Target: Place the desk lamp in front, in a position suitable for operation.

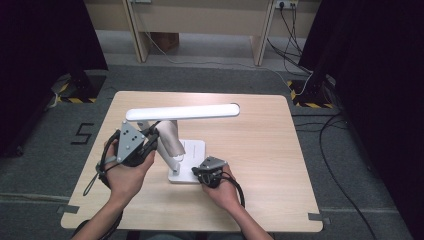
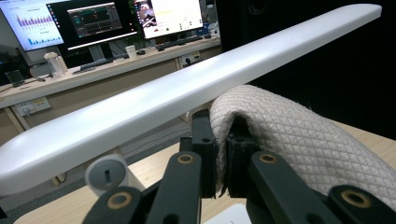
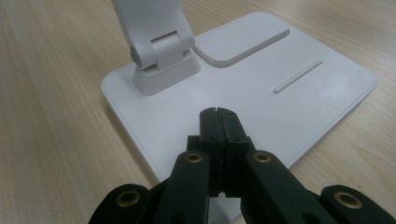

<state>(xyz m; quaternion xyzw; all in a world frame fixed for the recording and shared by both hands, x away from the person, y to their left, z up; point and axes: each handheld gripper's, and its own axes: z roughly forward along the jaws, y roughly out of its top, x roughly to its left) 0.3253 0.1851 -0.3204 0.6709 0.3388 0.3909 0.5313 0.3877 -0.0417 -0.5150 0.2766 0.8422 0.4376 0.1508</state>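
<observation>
While the left claw pinched a cloth under the lamp head, the bar's long axis ran from 9 to 3 o'clock just above it. The right claw, pressed together, rested on the base at 5 o'clock, on the counter.

desk lamp: white, long flat head held level over folded arm, flat square base on table | cloth: beige, quilted diamond texture, draped over lamp arm just beneath head, fold pinched
</observation>
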